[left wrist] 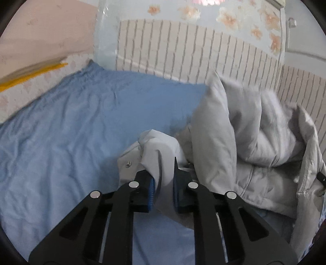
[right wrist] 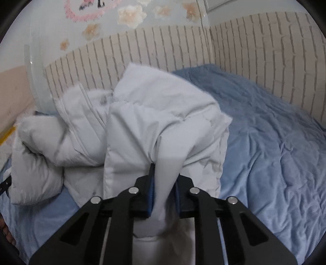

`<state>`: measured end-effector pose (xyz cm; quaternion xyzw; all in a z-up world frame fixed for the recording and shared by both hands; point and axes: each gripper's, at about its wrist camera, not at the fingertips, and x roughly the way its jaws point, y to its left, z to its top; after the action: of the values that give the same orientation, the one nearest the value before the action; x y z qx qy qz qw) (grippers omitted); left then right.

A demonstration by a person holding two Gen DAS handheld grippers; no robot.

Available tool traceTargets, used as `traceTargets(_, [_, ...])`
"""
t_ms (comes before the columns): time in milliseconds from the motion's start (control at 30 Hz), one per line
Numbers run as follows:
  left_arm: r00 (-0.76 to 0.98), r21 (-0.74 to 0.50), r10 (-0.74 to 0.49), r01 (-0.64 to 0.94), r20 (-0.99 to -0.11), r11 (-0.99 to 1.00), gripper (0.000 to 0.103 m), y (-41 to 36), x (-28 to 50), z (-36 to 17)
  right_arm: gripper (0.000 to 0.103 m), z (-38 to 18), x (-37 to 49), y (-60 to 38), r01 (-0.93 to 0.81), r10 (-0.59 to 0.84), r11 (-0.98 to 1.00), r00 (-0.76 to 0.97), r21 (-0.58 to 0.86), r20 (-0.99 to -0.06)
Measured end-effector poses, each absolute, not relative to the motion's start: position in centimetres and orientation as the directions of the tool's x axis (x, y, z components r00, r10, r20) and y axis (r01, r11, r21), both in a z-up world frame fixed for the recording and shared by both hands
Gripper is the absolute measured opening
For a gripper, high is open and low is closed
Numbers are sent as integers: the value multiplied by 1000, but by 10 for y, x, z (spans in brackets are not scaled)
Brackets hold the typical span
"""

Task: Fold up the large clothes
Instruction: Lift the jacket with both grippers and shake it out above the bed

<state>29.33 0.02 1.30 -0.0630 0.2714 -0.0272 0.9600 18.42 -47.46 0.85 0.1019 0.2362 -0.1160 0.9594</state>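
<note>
A pale grey puffy jacket [left wrist: 250, 130] is seen crumpled in a heap on a bed covered by a blue sheet [left wrist: 67, 126].

Left wrist view: the left claw [left wrist: 164, 179] is closed on a fold of the jacket's edge; grey fabric is pinched between the blue pads [left wrist: 151, 191] and lifted off the sheet. A metal snap [left wrist: 128, 163] is seen on the fabric just left of the grip. The bulk of the jacket is piled to the right of the claw, near the slatted headboard [left wrist: 183, 55]. The left part of the bed is covered only by wrinkled sheet. A yellow strip [left wrist: 34, 74] is visible along the far left edge, blurred. A wall with flower decals [left wrist: 228, 16] is seen above the headboard.

Right wrist view: the right claw [right wrist: 164, 193] is closed on another fold of the jacket [right wrist: 159, 114]; the fabric is clamped between the pads [right wrist: 151, 193] and drawn up into a taut peak over the claw. The rest of the jacket is bunched to the left and behind, with a padded section slumped on the sheet [right wrist: 275, 152] at far left. A dark strap [right wrist: 5, 185] is partly seen at the left edge; what it belongs to cannot be told. The right side of the bed shows only rumpled sheet. The headboard [right wrist: 163, 46] is seen wrapping round the far side.
</note>
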Motion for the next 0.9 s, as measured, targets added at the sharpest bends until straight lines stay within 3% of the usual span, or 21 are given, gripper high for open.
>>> traceTargets(333, [944,-167,4,-63,-329,984,11,78,202,157,13,114,92,-500,253,-201,960,921,121,-333])
traceTargets(900, [991,-223,107,-121,-75,967,10,165,47,309,12,239,-32,-542,245,-236,968,963,58,-129])
